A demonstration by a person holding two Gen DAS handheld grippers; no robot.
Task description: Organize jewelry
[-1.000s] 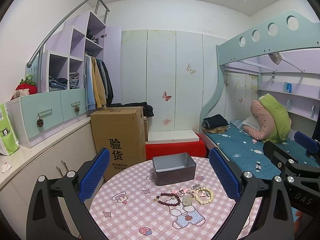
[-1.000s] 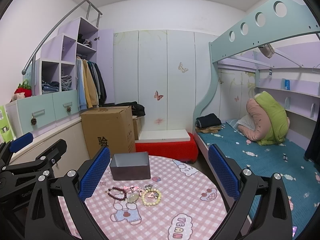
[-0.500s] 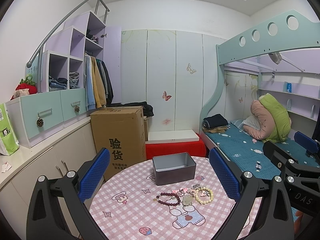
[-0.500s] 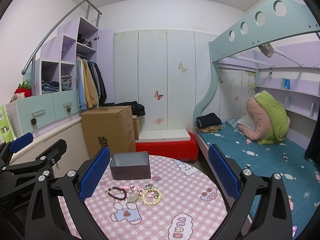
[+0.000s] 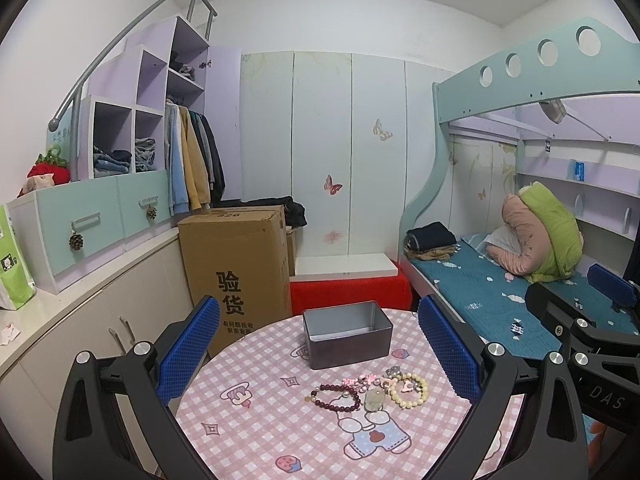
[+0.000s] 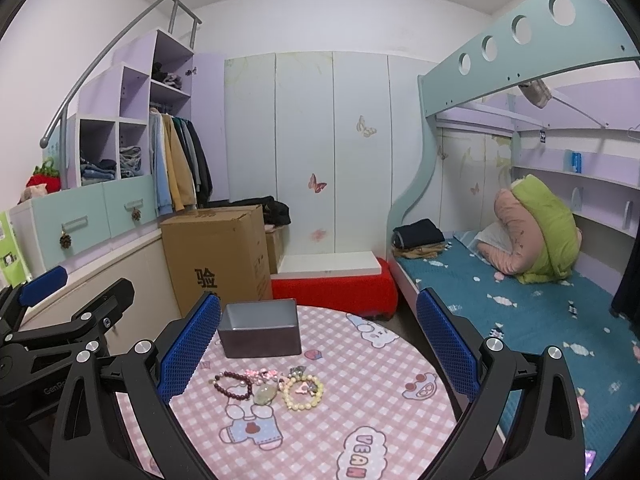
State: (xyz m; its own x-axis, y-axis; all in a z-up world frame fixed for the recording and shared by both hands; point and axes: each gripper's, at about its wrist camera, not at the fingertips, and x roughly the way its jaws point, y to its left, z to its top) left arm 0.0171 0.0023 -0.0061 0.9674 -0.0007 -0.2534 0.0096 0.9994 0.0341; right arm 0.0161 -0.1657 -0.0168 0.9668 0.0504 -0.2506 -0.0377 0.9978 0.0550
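An open grey metal box [image 5: 347,333] [image 6: 260,333] stands on the round table with a pink checked cloth [image 5: 280,420] [image 6: 360,400]. In front of it lies a small cluster of jewelry: a dark red bead bracelet [image 5: 336,396] [image 6: 233,385], a cream bead bracelet [image 5: 409,385] [image 6: 303,392], a pale green pendant [image 5: 374,399] [image 6: 265,393] and pink charms [image 5: 358,380]. My left gripper [image 5: 320,354] is open and empty above the table. My right gripper [image 6: 318,348] is open and empty, also held above the table.
A tall cardboard box [image 5: 236,268] stands behind the table on the left, next to a low cabinet [image 5: 80,320]. A red bench [image 5: 348,292] is at the back. A bunk bed with a blue cover [image 5: 500,292] runs along the right.
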